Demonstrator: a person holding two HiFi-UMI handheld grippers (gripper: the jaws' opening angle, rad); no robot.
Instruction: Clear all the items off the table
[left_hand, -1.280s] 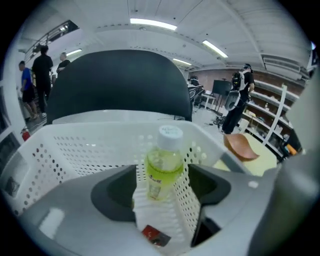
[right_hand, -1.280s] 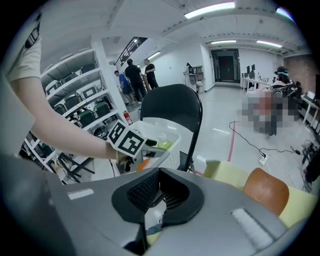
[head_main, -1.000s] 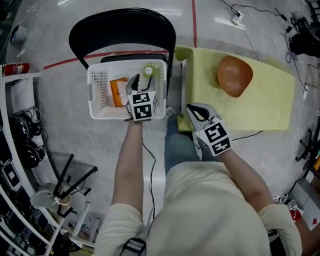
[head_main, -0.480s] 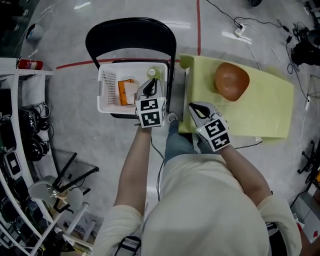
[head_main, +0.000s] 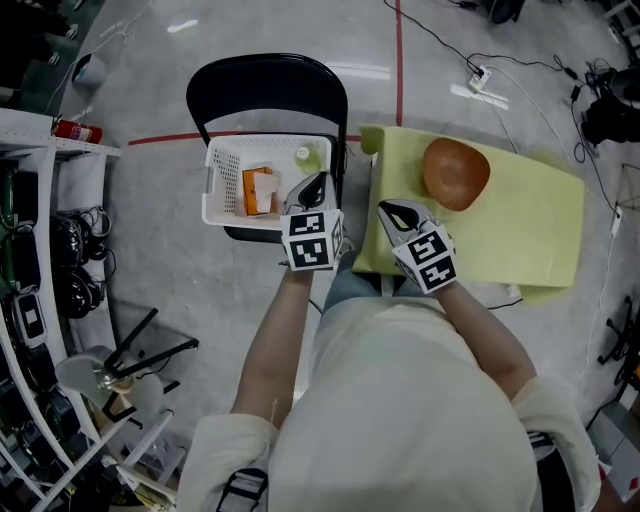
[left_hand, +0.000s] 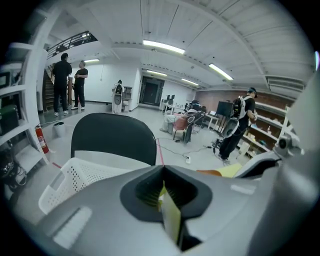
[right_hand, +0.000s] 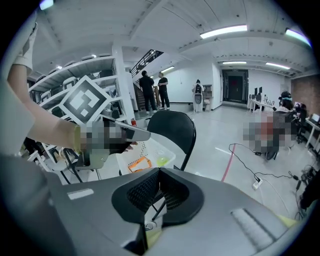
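**Both grippers empty and closed; one item on the table**

Left gripper (head_main: 316, 183): jaws just done closing, now pressed together, nothing between the pads. Hangs over the near right corner of the white basket (head_main: 214, 190), tips pointing away from the person and downward.

Right gripper (head_main: 389, 208): jaws together as well, nothing held. Sits over the near left corner of the yellow-green table (head_main: 520, 225), just beside the left gripper, pointing the same way. Contact with the tabletop not discernible.

Basket: rests on the seat of the black folding chair (head_main: 265, 85), directly left of the table. Holds an orange box (head_main: 249, 190) near the middle and a pale green item (head_main: 305, 156) at the far right corner; identity of the latter too small to tell.

Table: carries a single brown bowl (head_main: 456, 173) toward the far left part, well apart from both grippers.

Floor: red tape line (head_main: 399, 35) running away behind the chair and table, white cable (head_main: 520, 90) trailing past the far edge of the table. Shelving (head_main: 40, 260) at the left margin with dark gear on it.
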